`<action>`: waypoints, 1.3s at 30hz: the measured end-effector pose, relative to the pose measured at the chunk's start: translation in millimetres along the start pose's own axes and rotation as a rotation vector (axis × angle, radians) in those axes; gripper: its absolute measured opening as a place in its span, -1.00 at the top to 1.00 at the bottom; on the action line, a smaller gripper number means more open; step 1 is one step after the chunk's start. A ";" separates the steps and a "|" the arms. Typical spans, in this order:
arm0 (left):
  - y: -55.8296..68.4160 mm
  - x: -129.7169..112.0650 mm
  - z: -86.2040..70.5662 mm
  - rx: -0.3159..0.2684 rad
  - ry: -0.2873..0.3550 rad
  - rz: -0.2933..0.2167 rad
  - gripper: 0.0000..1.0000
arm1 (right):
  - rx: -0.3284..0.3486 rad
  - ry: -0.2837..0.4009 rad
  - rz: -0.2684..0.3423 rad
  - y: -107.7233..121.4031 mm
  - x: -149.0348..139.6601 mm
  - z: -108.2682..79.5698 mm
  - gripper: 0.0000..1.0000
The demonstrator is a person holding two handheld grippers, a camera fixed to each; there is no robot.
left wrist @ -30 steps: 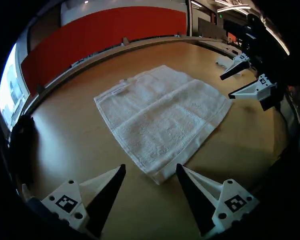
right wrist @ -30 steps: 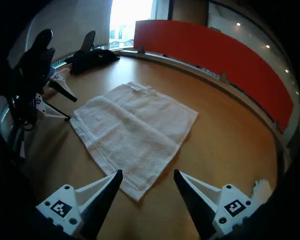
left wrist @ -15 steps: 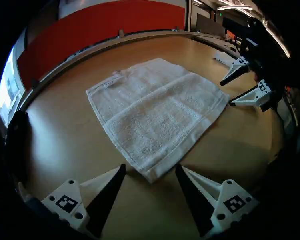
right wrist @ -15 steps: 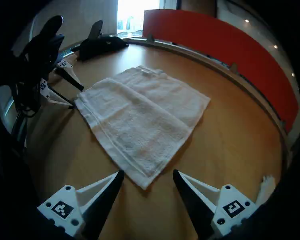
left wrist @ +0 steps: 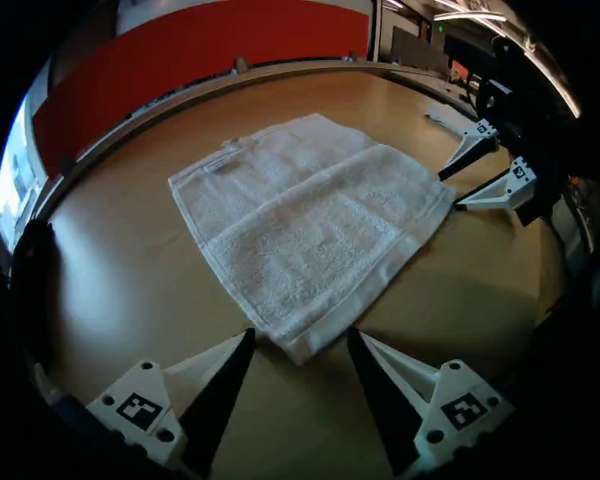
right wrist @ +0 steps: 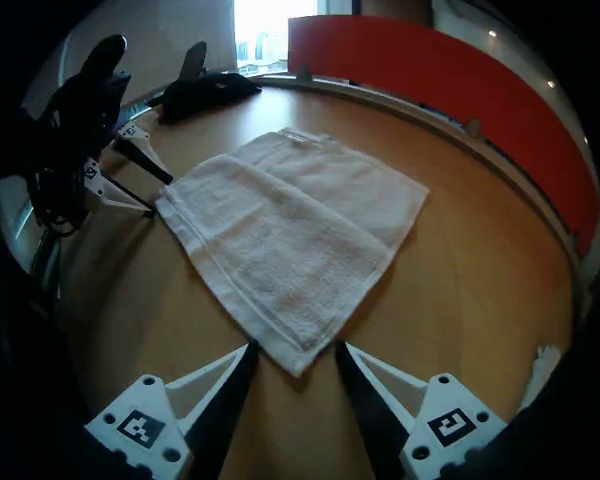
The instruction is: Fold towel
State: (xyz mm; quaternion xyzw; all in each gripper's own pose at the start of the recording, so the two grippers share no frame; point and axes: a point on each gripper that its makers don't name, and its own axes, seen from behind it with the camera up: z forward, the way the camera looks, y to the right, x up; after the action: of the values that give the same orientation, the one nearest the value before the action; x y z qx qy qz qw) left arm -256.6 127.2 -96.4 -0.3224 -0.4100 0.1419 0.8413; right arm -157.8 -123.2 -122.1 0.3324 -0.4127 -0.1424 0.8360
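A white towel [left wrist: 308,216] lies folded flat on the wooden table [left wrist: 124,264]. In the left gripper view my left gripper [left wrist: 300,340] stands open with the towel's near corner [left wrist: 304,348] just between its fingertips, not pinched. The right gripper view shows the same towel [right wrist: 292,232], and my right gripper [right wrist: 298,352] is open around its other near corner [right wrist: 298,366]. Across the towel, the left gripper view has the right gripper [left wrist: 452,188], and the right gripper view has the left gripper [right wrist: 152,196].
A red partition [left wrist: 204,56] runs along the table's far edge. A dark bag [right wrist: 208,88] lies at the far end near the window. A small white object [right wrist: 544,364] sits at the table edge on the right.
Both grippers have moved forward and lower toward the towel. Each near corner now sits between a pair of fingertips. The right gripper's fingers have narrowed slightly.
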 end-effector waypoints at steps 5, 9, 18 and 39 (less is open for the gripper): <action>3.6 0.1 0.0 -0.008 0.000 0.012 -0.41 | -0.001 0.002 -0.001 1.5 0.0 0.2 -0.18; 5.8 0.4 0.4 -0.010 0.000 0.013 -0.16 | 0.006 0.003 -0.010 -1.1 0.5 0.8 0.17; 5.9 1.0 0.6 0.002 -0.004 0.002 0.57 | 0.000 0.005 -0.025 -5.8 2.4 1.3 0.74; -1.6 24.5 -22.5 0.024 0.036 -0.052 0.84 | -0.014 0.089 -0.020 -5.1 36.0 -18.7 0.79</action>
State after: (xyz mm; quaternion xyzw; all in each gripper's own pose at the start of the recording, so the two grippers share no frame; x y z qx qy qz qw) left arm -223.7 128.7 -91.0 -0.3040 -0.4014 0.1193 0.8557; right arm -120.6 -137.3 -112.3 0.3367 -0.3706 -0.1388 0.8544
